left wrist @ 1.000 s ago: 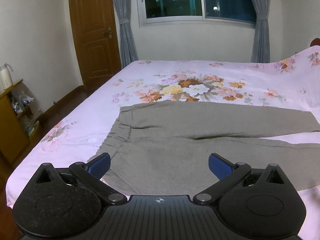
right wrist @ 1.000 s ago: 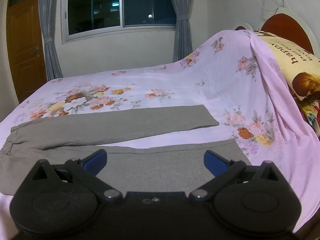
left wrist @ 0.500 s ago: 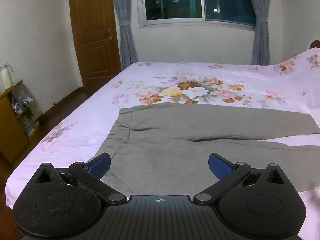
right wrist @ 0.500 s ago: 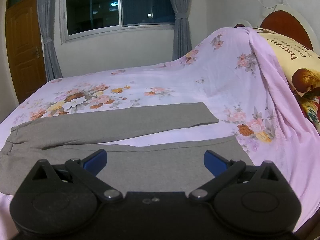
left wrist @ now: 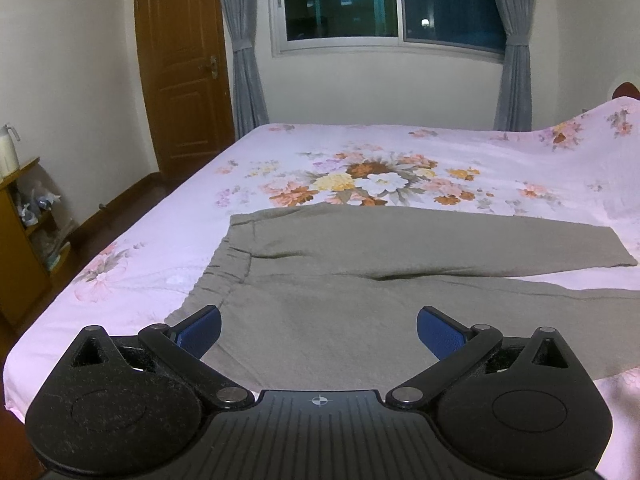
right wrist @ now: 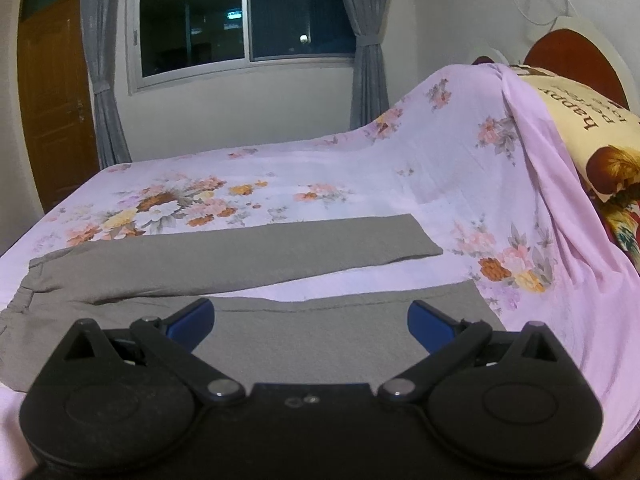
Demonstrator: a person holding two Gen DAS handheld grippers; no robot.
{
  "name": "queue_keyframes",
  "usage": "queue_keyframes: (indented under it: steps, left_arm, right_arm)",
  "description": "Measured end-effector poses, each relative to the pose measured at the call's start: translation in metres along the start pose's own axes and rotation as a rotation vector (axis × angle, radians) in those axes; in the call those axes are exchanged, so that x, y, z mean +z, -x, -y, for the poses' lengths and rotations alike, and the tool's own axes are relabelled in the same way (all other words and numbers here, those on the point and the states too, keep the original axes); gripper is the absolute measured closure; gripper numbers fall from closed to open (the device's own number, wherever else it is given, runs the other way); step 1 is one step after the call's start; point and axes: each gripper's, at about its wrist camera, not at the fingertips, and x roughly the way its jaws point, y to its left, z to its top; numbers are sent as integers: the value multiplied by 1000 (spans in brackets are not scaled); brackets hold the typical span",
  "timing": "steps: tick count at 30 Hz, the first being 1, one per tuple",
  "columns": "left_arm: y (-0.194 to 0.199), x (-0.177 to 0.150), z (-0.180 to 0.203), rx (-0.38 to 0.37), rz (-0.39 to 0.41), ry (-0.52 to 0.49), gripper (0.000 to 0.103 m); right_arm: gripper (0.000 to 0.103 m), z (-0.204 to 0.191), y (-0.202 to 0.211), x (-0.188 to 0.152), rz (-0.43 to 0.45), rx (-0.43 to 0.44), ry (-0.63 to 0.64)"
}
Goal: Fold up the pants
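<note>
Grey pants (left wrist: 352,272) lie flat on the bed (left wrist: 168,240), waistband to the left, both legs running right and spread slightly apart. My left gripper (left wrist: 319,326) hovers open above the waist and seat area, blue pads wide apart with nothing between them. In the right wrist view the pants (right wrist: 248,256) show both leg ends; the near leg's hem lies just ahead of my right gripper (right wrist: 311,320), which is open and holds nothing. The near edge of the pants is hidden under both grippers.
The bed carries a pink floral sheet (right wrist: 440,184) that rises over pillows at the right, beside a printed pillow (right wrist: 600,144) and headboard (right wrist: 568,52). A wooden shelf (left wrist: 20,236) stands left of the bed. A door (left wrist: 184,68) and curtained window (left wrist: 384,0) are at the far wall.
Both grippers have drawn back and risen slightly, so the pants sit lower and farther in view. The pants have not moved, and both grippers stay open.
</note>
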Motion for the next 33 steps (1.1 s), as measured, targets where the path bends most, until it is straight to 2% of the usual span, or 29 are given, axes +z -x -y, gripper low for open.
queue_keyframes:
  steps: [33]
  left_arm:
    - [10, -5, -1, -16, -10, 12, 0]
  right_arm:
    - [0, -27, 12, 0, -4, 34, 50]
